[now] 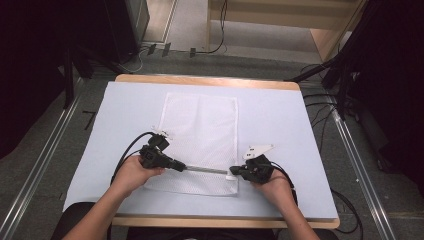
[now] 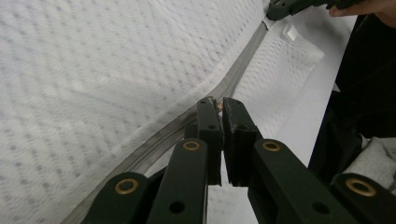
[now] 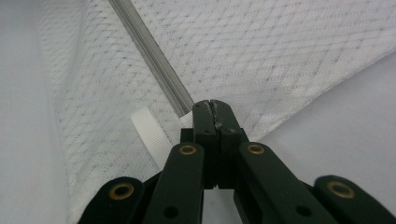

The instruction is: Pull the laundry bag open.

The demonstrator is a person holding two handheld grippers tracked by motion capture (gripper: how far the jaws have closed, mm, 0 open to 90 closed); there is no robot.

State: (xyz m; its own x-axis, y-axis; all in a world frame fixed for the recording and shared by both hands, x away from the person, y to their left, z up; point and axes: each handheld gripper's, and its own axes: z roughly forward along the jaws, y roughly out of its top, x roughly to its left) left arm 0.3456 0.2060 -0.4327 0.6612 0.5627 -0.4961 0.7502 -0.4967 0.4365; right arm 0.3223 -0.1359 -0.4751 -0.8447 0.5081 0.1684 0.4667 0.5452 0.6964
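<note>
Mesh bag (image 1: 200,140): flat on surface (image 1: 280,120). Left gripper (image 2: 218,106) fingers clamped on zipper pull (image 2: 218,107); right gripper (image 3: 213,108) fingers clamped on zipper (image 1: 207,170) end. Risk: pull slips from pinch; mesh snags, bunches.

Mesh bag (image 1: 200,142) on table (image 1: 280,115), zipper (image 1: 205,170) along its near edge, between both claws

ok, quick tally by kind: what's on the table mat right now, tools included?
Mesh zip bag: 1
Left tool, shut on the zipper pull: 1
Right tool, shut on the bag's zipper end: 1
White loop tab on the bag: 1
Total: 4
</note>
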